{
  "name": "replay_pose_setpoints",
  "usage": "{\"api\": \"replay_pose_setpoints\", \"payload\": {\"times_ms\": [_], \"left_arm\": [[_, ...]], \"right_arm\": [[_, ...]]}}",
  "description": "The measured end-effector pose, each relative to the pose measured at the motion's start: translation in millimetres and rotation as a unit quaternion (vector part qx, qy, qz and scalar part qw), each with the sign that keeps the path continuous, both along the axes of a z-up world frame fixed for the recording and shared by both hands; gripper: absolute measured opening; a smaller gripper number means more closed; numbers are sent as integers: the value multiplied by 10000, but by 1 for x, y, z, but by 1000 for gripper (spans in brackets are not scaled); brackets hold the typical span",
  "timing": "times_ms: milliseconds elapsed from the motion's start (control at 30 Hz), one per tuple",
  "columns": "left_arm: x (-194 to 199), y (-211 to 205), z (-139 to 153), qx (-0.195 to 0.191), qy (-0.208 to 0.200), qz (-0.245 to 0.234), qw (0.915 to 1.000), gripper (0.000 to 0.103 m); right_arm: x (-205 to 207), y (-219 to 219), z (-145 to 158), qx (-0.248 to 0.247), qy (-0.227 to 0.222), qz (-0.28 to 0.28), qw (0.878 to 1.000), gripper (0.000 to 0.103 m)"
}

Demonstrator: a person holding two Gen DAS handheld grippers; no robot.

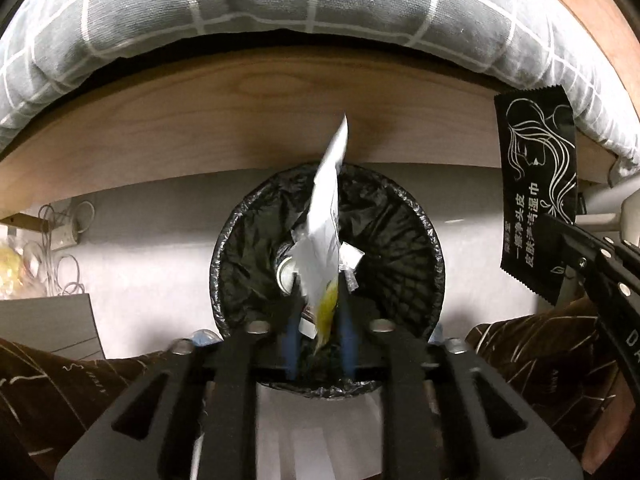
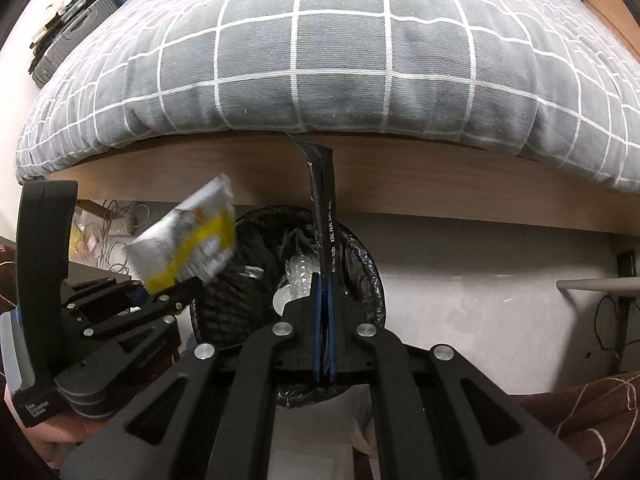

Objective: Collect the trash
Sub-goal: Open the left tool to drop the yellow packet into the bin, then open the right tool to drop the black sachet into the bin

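A white-and-yellow wrapper [image 1: 326, 248] is clamped between the 2 fingers of the left gripper [image 1: 319, 312], standing up above the black-lined bin [image 1: 400, 240]. A black sachet [image 2: 322, 208] is pinched upright in the right gripper [image 2: 325, 300], also over the bin.

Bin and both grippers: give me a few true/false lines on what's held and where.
1. The left gripper holds a white and yellow wrapper. True.
2. The right gripper is open with nothing in it. False: it is shut on a black sachet.
3. The bin has a black liner. True.
4. The bin holds nothing. False: clear plastic and other trash already lie inside.
5. A grey checked quilt hangs over the wooden bed frame above the bin. True.
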State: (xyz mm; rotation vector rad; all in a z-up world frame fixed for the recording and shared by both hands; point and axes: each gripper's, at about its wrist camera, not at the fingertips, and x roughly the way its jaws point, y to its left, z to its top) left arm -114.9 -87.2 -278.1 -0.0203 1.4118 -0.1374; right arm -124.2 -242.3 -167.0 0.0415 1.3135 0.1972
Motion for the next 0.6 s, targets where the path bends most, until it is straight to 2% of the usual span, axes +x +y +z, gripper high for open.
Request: {"api": "replay_pose_setpoints", "payload": {"times_ms": [100, 200, 367, 467, 600], "left_arm": [[-2, 1, 4, -4, -75, 46, 10000, 55], [-5, 3, 8, 90, -146, 37, 9998, 65], [-9, 18, 19, 134, -285, 159, 9994, 80], [-11, 37, 29, 158, -407, 377, 9983, 90], [-15, 62, 43, 199, -594, 626, 9961, 94]], "right_arm": [[1, 2, -1, -10, -5, 18, 10000, 2], [1, -1, 1, 20, 0, 11, 10000, 2], [3, 7, 3, 192, -31, 83, 9998, 2], [3, 16, 4, 457, 62, 130, 9989, 2], [5, 31, 9, 727, 94, 247, 9970, 2]]}}
